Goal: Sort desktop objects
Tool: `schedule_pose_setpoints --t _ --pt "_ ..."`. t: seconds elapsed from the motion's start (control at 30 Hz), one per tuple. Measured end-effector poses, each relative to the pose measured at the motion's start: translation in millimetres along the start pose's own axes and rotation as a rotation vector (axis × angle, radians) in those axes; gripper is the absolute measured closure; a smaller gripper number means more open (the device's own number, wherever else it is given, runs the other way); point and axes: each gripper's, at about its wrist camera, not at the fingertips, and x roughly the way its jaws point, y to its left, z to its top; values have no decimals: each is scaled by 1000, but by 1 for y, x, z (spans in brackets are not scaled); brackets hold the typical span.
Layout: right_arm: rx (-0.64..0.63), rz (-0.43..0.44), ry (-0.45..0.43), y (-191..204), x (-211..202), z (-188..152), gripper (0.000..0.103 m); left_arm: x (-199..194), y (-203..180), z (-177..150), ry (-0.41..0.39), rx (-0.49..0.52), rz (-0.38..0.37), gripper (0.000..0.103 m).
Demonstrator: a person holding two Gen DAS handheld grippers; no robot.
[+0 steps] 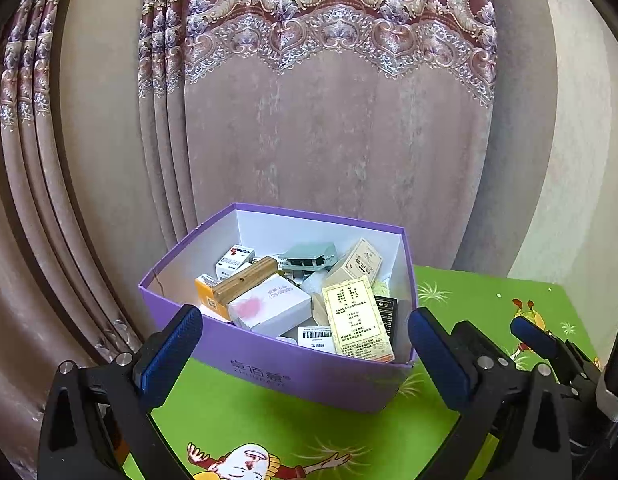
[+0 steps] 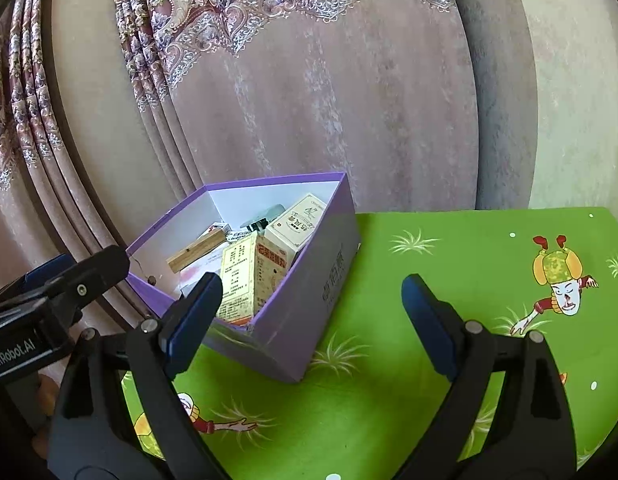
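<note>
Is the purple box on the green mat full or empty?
Full, or nearly. The purple box has no lid on, and cartons, a wooden block and a grey-green item are piled inside it up to its rim.

A: How many containers stand on the green tablecloth [image 1: 481, 300]?
B: One purple box [image 1: 309, 376], at the cloth's curtain-side edge.
A: And inside the purple box?
B: One wooden block [image 1: 245, 282], one grey-green plastic piece [image 1: 309, 260], and about nine small cartons; some overlap, so that count is rough.
A: Cartoon figures printed on the cloth?
B: Two, both beside the purple box.
A: Grippers?
B: Two.
</note>
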Motion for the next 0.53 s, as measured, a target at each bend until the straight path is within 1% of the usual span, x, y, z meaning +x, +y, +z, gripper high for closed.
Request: schedule_pose_setpoints --t 0.37,0.53 --pt "-4 1 2 -1 0 0 11 3 0 0 6 4 -2 0" --pt "-8 -3 4 0 0 0 11 4 -3 -2 -1 26 5 0"
